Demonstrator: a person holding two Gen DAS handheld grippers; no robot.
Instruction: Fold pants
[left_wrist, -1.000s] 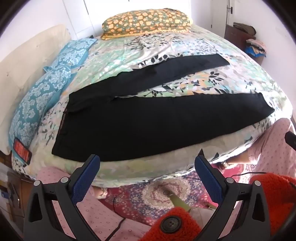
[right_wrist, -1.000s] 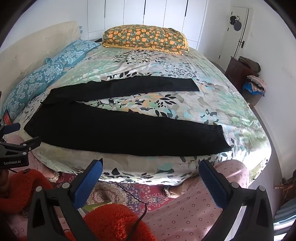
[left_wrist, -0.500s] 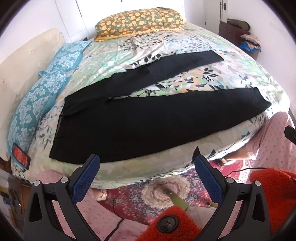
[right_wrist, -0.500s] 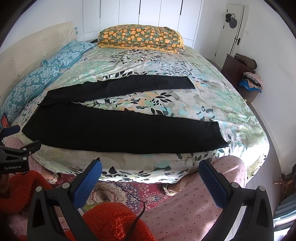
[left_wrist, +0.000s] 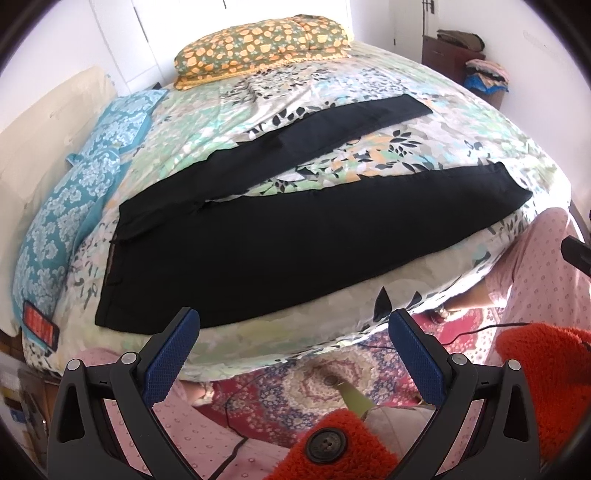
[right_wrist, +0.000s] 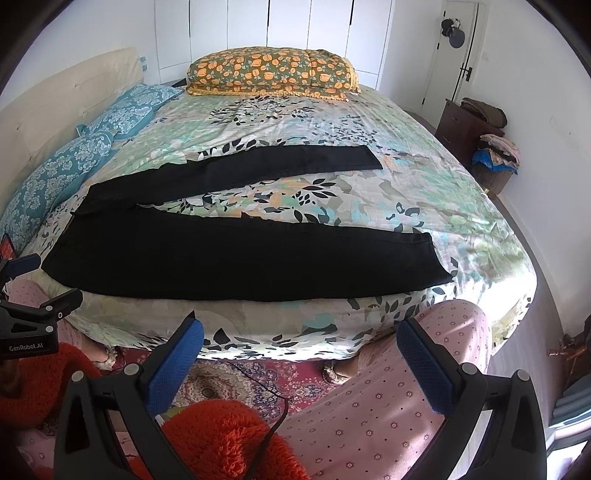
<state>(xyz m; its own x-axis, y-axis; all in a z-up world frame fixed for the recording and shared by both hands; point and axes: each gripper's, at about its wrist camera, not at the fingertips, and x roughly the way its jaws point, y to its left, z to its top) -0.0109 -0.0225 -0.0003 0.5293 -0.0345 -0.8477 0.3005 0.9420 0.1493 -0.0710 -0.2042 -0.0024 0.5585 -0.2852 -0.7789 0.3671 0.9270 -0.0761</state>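
Black pants lie flat on the floral bedspread, waist at the left, both legs spread apart toward the right. In the right wrist view the pants lie the same way, the near leg along the bed's front edge. My left gripper is open and empty, held in front of the bed's near edge below the waist end. My right gripper is open and empty, below the near leg. The left gripper also shows at the left edge of the right wrist view.
An orange floral pillow lies at the bed's far end, blue pillows and a cream headboard on the left. A dark dresser with clothes stands at the right wall. A patterned rug and my pink-clad legs are below.
Both grippers have risen and moved slightly closer to the bed, so the pants sit lower and larger in view. Both stay open and the pants have not moved.
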